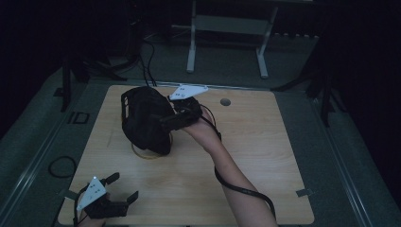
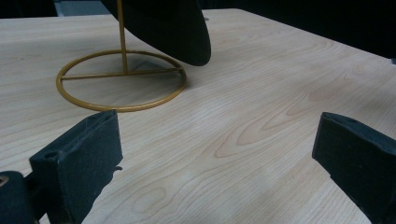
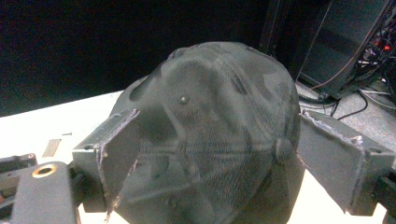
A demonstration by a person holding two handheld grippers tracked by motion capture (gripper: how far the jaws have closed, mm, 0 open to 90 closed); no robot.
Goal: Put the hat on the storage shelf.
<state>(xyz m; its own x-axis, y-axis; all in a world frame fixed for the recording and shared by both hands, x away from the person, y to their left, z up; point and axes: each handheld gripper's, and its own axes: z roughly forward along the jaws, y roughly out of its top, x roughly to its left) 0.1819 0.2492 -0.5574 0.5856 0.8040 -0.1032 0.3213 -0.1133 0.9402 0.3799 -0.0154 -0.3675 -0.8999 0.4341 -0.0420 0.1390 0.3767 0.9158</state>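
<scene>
Right tool (image 1: 166,124) spreads wide around the black cap (image 1: 142,116); left tool (image 1: 124,189) gapes empty above the table (image 1: 265,156).

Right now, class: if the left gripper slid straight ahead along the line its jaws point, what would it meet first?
Probably the gold wire stand: its ring base lies ahead of the open left gripper, slightly off-centre, with bare table between. The black cap hangs above the ring. Depth is hard to judge.
</scene>
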